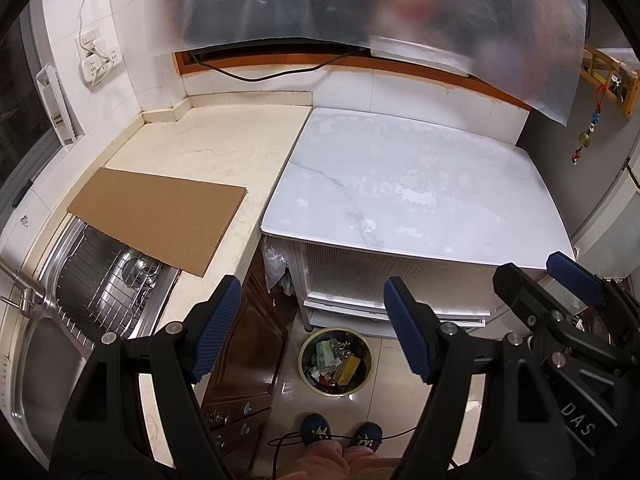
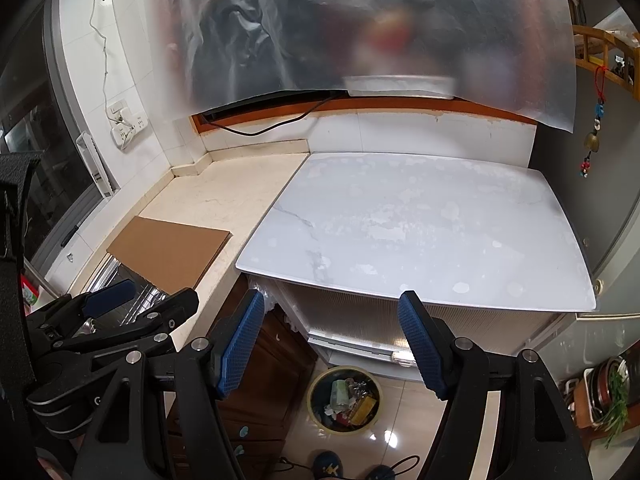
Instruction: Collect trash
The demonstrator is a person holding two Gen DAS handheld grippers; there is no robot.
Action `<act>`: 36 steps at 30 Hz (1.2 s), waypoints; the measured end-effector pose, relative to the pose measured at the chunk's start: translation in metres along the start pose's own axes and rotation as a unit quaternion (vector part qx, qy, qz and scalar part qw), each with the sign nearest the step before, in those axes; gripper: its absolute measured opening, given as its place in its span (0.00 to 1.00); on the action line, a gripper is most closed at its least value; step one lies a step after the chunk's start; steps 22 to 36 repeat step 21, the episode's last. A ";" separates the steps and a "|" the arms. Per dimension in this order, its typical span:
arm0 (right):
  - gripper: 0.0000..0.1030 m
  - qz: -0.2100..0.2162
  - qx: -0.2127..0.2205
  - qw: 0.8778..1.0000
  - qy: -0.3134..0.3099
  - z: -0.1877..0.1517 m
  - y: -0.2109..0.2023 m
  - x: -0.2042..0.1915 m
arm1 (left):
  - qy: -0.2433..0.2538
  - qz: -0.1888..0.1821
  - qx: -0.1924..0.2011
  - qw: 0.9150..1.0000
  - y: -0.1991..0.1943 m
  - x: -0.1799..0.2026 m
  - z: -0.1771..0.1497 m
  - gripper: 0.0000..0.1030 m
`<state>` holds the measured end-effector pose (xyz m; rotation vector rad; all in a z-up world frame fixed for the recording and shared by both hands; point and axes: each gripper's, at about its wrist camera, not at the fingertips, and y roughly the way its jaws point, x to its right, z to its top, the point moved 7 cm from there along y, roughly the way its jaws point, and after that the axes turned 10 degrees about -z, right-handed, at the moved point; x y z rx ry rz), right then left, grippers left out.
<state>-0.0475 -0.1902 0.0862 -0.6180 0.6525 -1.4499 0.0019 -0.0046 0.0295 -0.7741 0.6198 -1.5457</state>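
A round yellow-rimmed trash bin (image 1: 335, 362) stands on the tiled floor below the white marble table (image 1: 400, 184); it holds several pieces of trash. It also shows in the right wrist view (image 2: 346, 399). My left gripper (image 1: 312, 328) is open and empty, held high above the bin. My right gripper (image 2: 332, 344) is open and empty too, above the table's front edge. The right gripper shows at the right of the left wrist view (image 1: 560, 276). The left gripper shows at the left of the right wrist view (image 2: 120, 300). The marble table top (image 2: 420, 228) carries no trash.
A cardboard sheet (image 1: 160, 216) lies on the beige counter (image 1: 224, 140), partly over the steel sink (image 1: 80, 300). A brown cabinet (image 1: 248, 352) stands under the counter. A translucent plastic sheet (image 1: 360, 4) hangs at the top. My shoes (image 1: 340, 436) and a cable are on the floor.
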 end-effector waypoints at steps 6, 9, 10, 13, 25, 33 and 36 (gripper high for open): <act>0.69 0.000 -0.001 1.000 0.002 -0.004 0.002 0.002 | 0.000 0.000 -0.001 1.000 0.001 0.000 -0.001 0.69; 0.69 0.000 -0.002 1.000 0.002 -0.005 0.003 0.002 | 0.001 -0.001 -0.004 1.000 0.002 -0.002 -0.003 0.69; 0.69 0.000 -0.004 1.000 0.002 -0.006 0.004 0.003 | 0.002 -0.002 -0.004 1.000 0.003 -0.002 -0.004 0.69; 0.69 -0.001 -0.007 1.000 0.005 -0.007 0.006 0.002 | 0.003 -0.002 -0.004 1.000 0.003 -0.003 -0.005 0.69; 0.69 -0.002 -0.009 1.000 0.005 -0.008 0.008 0.003 | 0.005 -0.006 -0.010 1.000 0.008 -0.004 -0.003 0.69; 0.69 -0.002 -0.009 1.000 0.005 -0.008 0.008 0.003 | 0.005 -0.006 -0.010 1.000 0.008 -0.004 -0.003 0.69; 0.69 -0.002 -0.009 1.000 0.005 -0.008 0.008 0.003 | 0.005 -0.006 -0.010 1.000 0.008 -0.004 -0.003 0.69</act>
